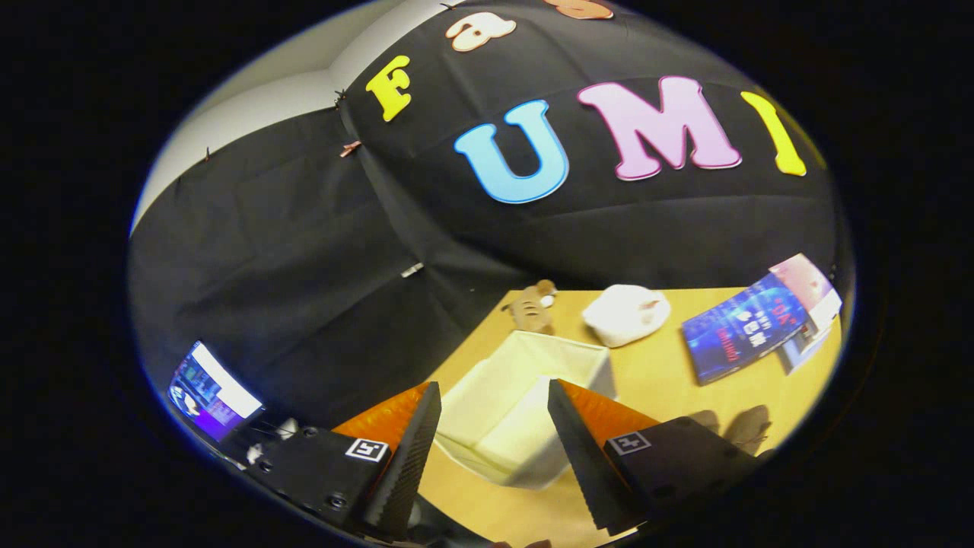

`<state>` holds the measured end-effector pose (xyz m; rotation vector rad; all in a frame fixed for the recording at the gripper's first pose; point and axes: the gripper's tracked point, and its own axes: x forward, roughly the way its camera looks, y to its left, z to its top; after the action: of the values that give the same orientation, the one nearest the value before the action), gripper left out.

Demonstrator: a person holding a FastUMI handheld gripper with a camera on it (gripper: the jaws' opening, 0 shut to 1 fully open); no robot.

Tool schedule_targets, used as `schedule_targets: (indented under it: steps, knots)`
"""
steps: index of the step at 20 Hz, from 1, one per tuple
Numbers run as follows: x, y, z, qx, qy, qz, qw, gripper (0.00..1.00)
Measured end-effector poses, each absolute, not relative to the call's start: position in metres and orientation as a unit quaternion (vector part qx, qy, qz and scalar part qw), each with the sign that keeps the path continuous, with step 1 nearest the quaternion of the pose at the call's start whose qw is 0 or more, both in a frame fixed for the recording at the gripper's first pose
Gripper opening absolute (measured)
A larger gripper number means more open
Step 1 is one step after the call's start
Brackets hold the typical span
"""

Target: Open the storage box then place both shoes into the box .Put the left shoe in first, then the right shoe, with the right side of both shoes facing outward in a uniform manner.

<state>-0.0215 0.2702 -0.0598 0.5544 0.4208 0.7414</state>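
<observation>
Tongs (493,426) hang apart and empty at lower centre, framing the open storage box (525,403), likely ready for shoes.

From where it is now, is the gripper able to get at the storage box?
Probably yes. The gripper is open, and the storage box sits on the table just ahead, showing between the fingers. Nothing lies between them; the stuffed toy, white object and books are beyond the box.
</observation>
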Motion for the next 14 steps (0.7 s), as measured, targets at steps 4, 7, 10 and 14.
schedule_targets:
  steps: [4,7,10,14]
  knots:
    - [-0.016,0.210,-0.148,0.222,0.242,0.274,0.904,0.89]
    - [-0.023,0.178,-0.212,0.186,0.275,0.228,0.915,0.89]
    - [-0.023,0.159,-0.273,0.146,0.308,0.197,0.919,0.89]
    - [-0.024,0.163,-0.314,0.132,0.328,0.200,0.914,0.88]
